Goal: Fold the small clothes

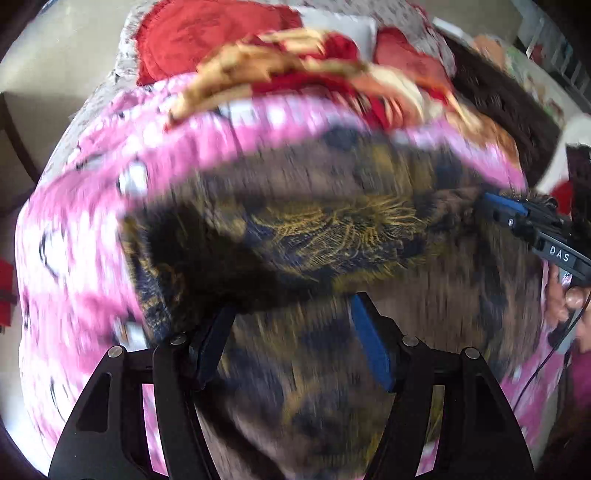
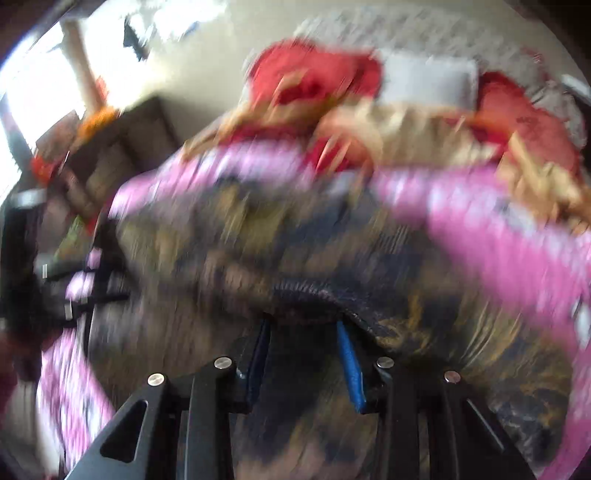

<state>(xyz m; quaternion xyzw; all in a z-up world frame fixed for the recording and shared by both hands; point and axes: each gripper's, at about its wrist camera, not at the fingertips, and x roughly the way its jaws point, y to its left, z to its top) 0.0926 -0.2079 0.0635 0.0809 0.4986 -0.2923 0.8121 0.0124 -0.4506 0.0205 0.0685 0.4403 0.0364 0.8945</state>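
- Garment [image 1: 332,229]: a small dark piece of clothing, brown and navy with a yellow feathery print, lying spread on a pink blanket [image 1: 74,258]. One fold appears made: a layer with a stitched edge lies doubled over the lower layer across the middle. The remaining folds and final squaring are, by this judgement, still to come.
- Look of the cloth: thin and soft, with creases. In the right wrist view a ribbed, dark hem [image 2: 314,291] arches just ahead of the fingertips. Heavy blur hides most of the pattern elsewhere.
- Left gripper [image 1: 291,306]: fingers well apart, pointing down at the garment. The dark folded edge lies at the tips, but no cloth appears pinched between the blue pads [image 1: 369,347].
- Right gripper [image 2: 303,325]: fingers partly apart, with a clear gap between the blue pads [image 2: 349,362]. The hem sits over the tips. Through the blur it seems unclamped, though this is not certain. In the left wrist view the same tool [image 1: 495,206] reaches the garment's far right edge, with a hand [image 1: 565,299] behind it.
- Surroundings: beyond the pink blanket lies a red and cream patterned cloth [image 1: 306,62], then red cushions [image 1: 207,33] on a pale speckled cover [image 1: 125,66]. A white folded item [image 2: 428,81] rests between the cushions.
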